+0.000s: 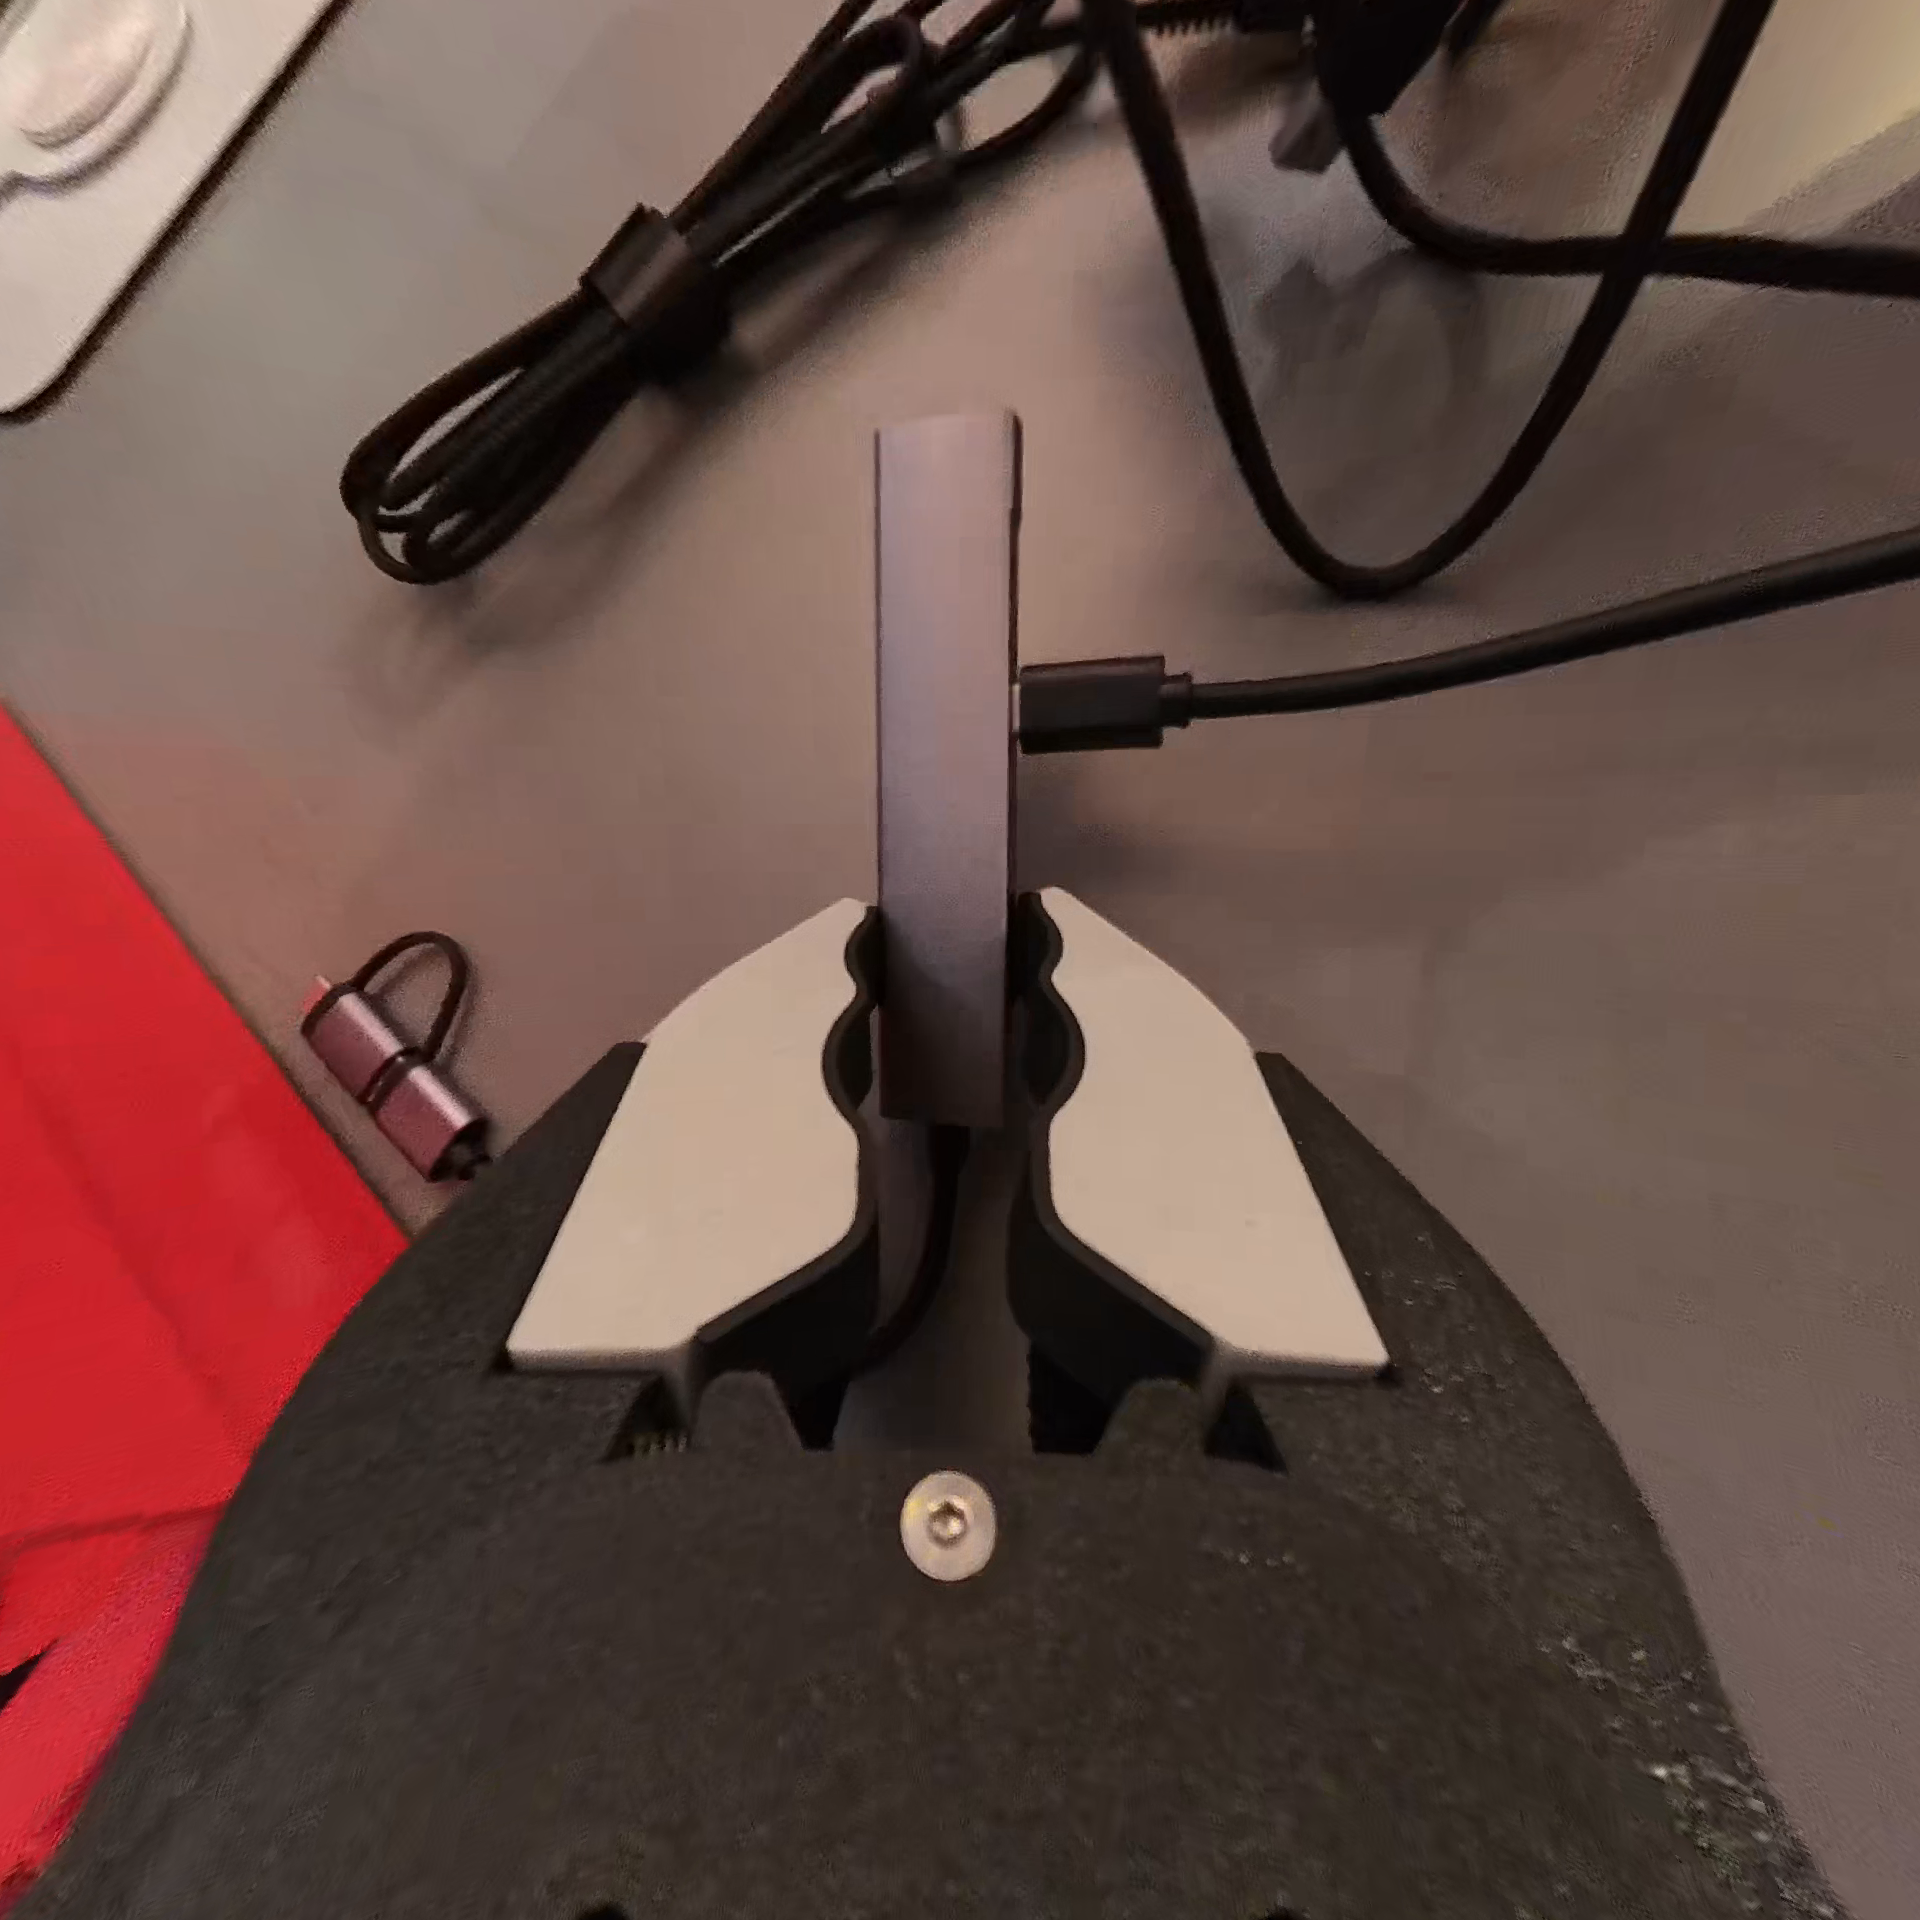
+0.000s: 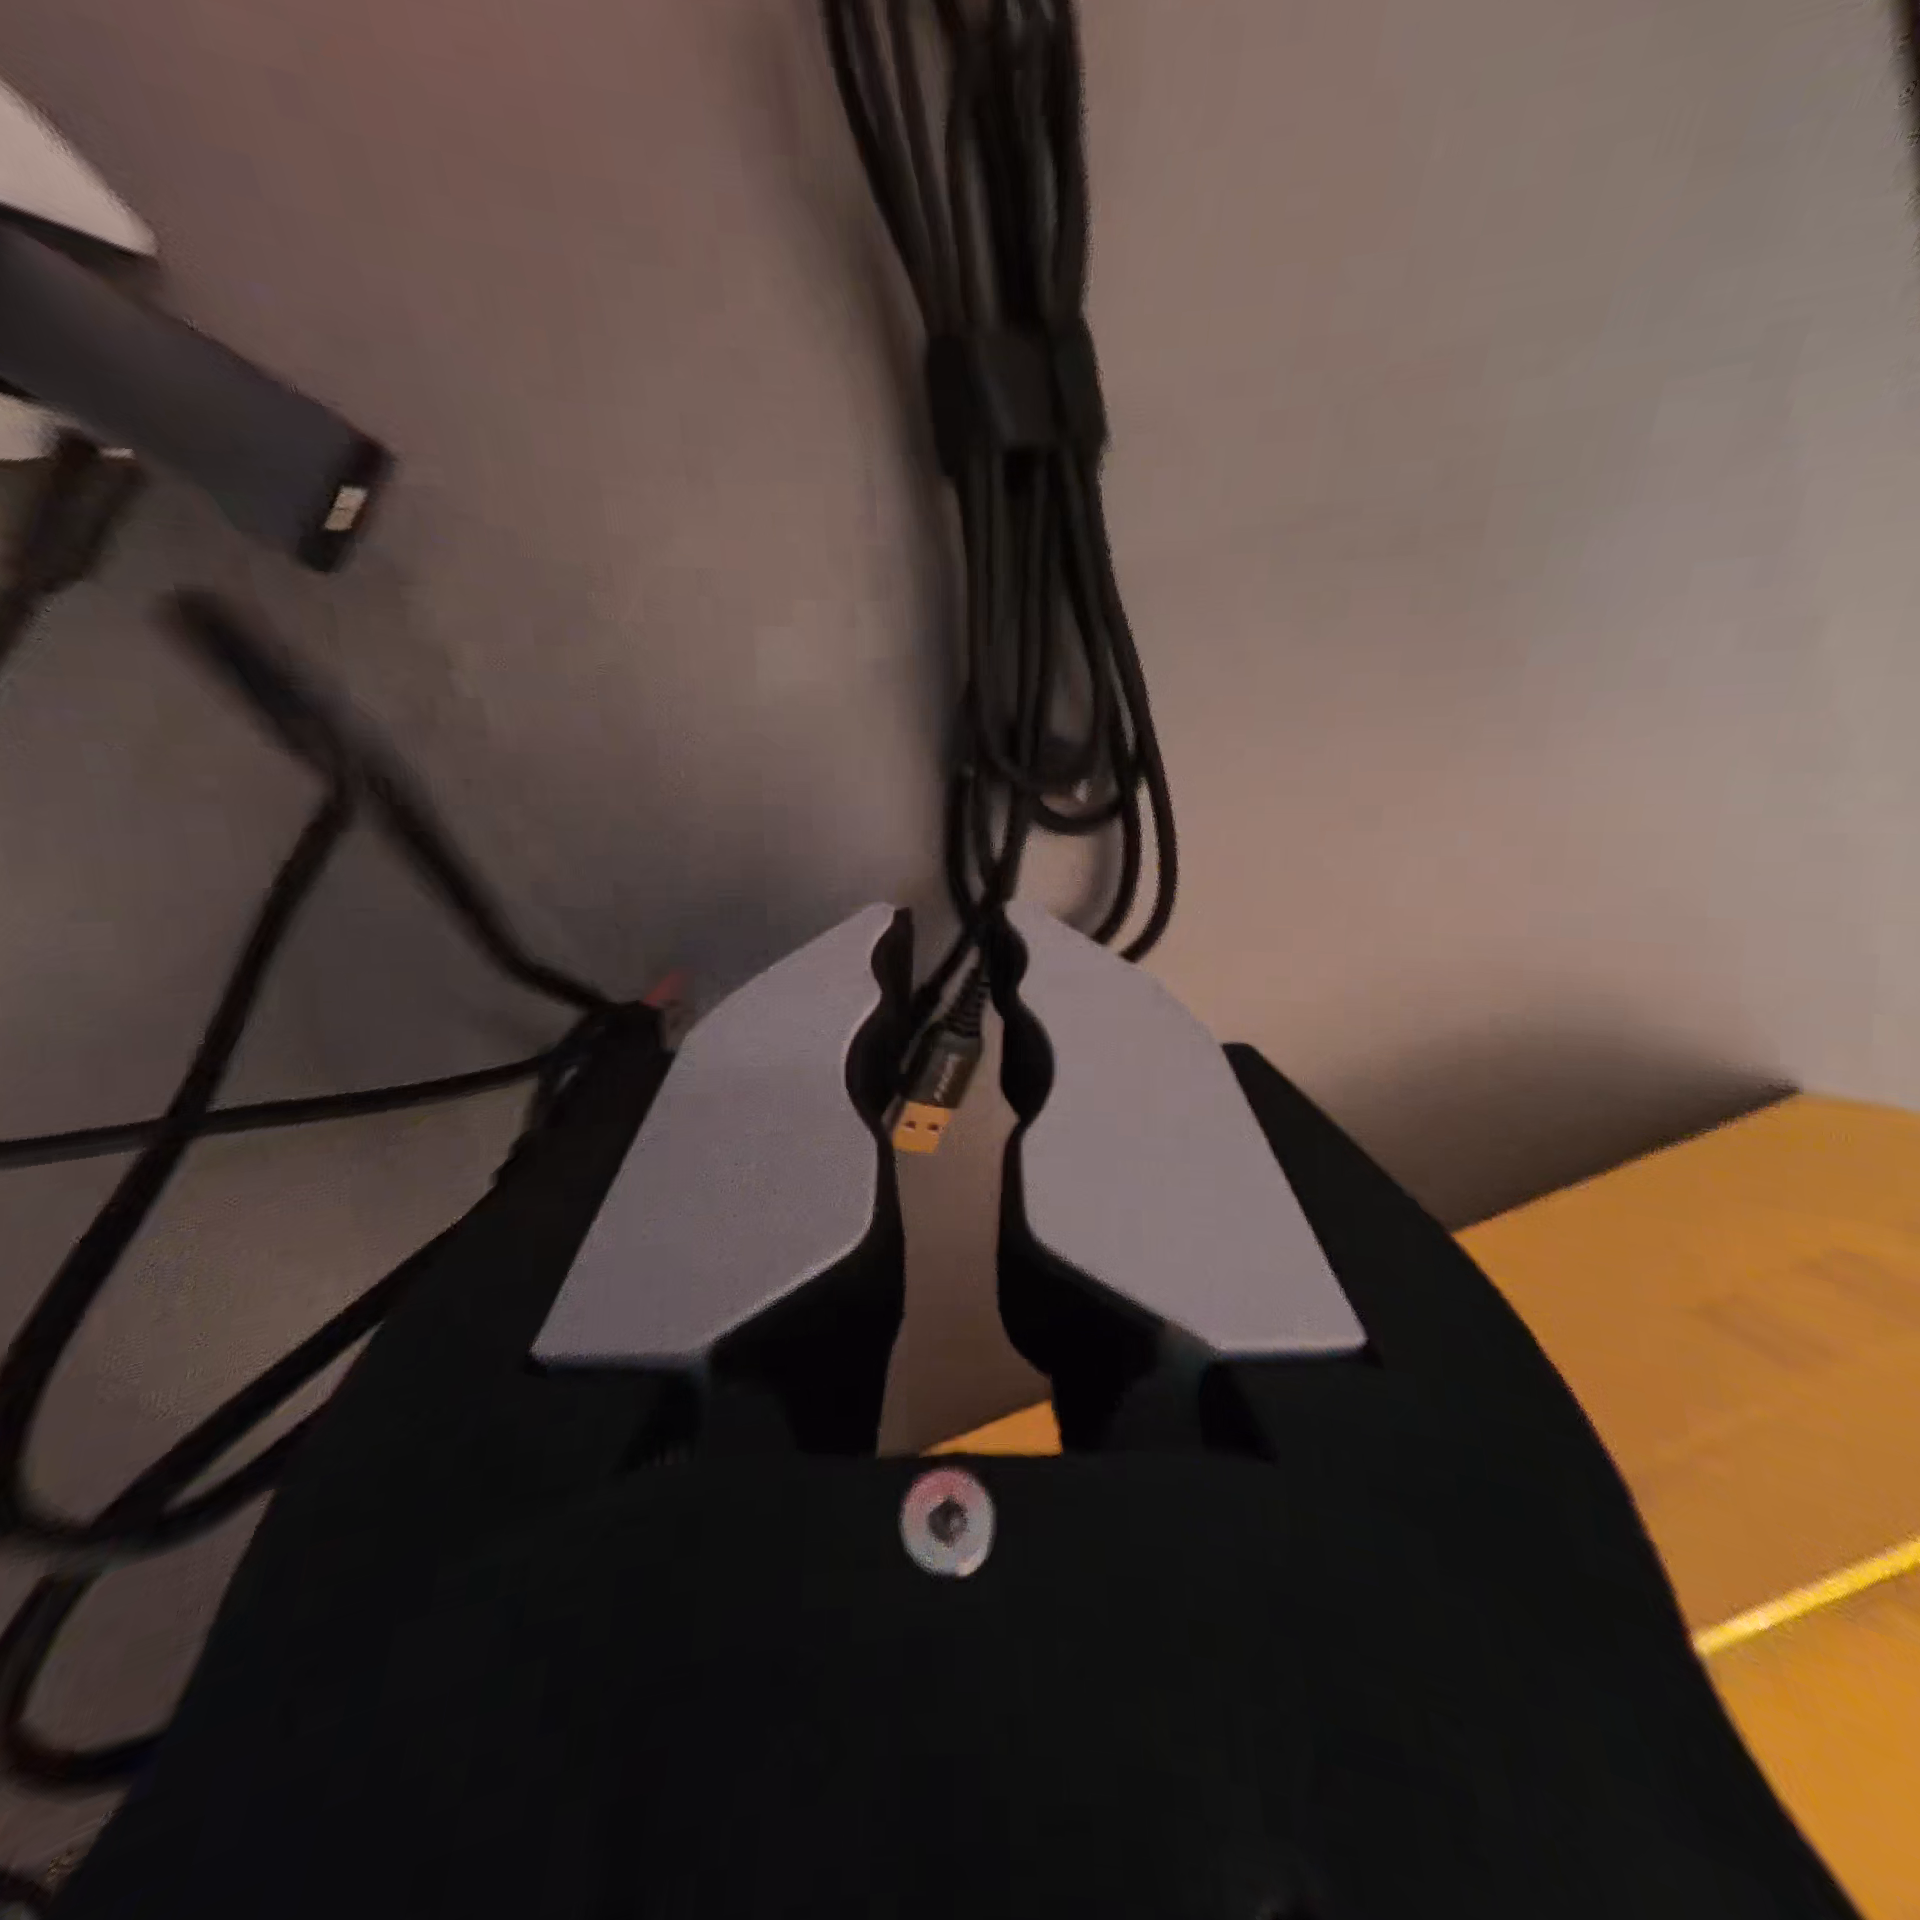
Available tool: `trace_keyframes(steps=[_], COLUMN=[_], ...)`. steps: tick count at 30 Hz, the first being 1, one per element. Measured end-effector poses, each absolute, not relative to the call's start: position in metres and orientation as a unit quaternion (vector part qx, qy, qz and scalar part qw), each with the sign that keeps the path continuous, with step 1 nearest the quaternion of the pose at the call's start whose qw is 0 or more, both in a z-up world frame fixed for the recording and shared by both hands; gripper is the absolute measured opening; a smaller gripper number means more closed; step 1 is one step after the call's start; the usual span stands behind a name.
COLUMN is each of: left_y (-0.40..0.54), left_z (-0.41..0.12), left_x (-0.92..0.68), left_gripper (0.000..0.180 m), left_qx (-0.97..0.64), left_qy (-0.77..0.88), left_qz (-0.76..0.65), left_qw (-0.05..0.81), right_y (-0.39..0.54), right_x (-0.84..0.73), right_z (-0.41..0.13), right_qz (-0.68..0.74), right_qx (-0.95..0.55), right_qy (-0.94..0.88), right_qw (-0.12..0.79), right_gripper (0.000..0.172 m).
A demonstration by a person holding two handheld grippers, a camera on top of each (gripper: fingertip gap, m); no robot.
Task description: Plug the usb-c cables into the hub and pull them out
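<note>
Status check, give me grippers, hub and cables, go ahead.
Left gripper clamps the grey hub; one black cable plugged in. Right gripper around orange-tipped plug, grip unclear. Bundled cables ahead.

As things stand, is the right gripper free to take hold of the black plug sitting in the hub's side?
Probably not yet: the right gripper already has a cable plug between its fingers, while the left gripper holds the hub. The black plug itself is unobstructed.

The left tongs [image 1: 945, 914] point forward over the bench, both dark pads pressed flat against the sides of a slim grey hub [image 1: 943, 727] that stands upright between them. The right tongs [image 2: 951, 935] are parted narrowly around a black cable plug [image 2: 928, 1091], gripping it loosely at most.
</note>
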State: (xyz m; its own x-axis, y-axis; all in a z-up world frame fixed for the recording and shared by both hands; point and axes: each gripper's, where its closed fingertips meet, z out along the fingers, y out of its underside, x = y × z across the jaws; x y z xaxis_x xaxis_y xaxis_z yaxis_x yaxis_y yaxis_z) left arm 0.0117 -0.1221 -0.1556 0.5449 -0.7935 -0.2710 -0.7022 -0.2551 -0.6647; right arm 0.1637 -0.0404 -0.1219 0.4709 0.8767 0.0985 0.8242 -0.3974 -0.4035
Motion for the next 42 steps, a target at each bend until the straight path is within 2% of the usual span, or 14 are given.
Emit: trace_keyframes(steps=[7, 13, 15, 18, 22, 29, 33, 38, 42], left_y=[-0.139, -0.144, -0.144, -0.142, -0.141, -0.129, -0.12, -0.105, -0.093], left_z=[-0.158, -0.159, -0.159, -0.152, -0.136, -0.072, -0.077, -0.089, -0.085], left_x=[0.019, 0.019, 0.018, 0.019, 0.012, 0.031, 0.066, 0.113, 0.127], left_gripper=[0.024, 0.025, 0.03, 0.032, 0.034, 0.031, 0.027, 0.026, 0.032], left_qx=[-0.785, -0.791, -0.796, -0.793, -0.788, -0.702, -0.65, -0.633, -0.599], left_qy=[0.496, 0.499, 0.496, 0.488, 0.474, 0.493, 0.579, 0.618, 0.627], left_qz=[-0.115, -0.127, -0.129, -0.138, -0.14, -0.098, 0.004, -0.05, -0.041], left_qw=[0.353, 0.33, 0.322, 0.338, 0.367, 0.504, 0.493, 0.464, 0.496], right_y=[-0.043, -0.046, -0.047, -0.049, -0.049, -0.047, -0.045, -0.047, -0.044], right_x=[0.182, 0.187, 0.186, 0.181, 0.179, 0.159, 0.155, 0.143, 0.138], right_z=[-0.14, -0.154, -0.162, -0.164, -0.164, -0.141, -0.137, -0.115, -0.089], right_qz=[0.039, 0.023, 0.021, 0.029, 0.048, 0.176, 0.202, 0.278, 0.341], right_qx=[-0.869, -0.884, -0.884, -0.88, -0.887, -0.903, -0.903, -0.887, -0.867], right_qy=[-0.473, -0.455, -0.458, -0.464, -0.451, -0.379, -0.364, -0.348, -0.33], right_qw=[0.14, 0.107, 0.095, 0.09, 0.084, 0.101, 0.105, 0.123, 0.151], right_gripper=[0.031, 0.03, 0.029, 0.011, 0.009, 0.007, 0.007, 0.007, 0.007])
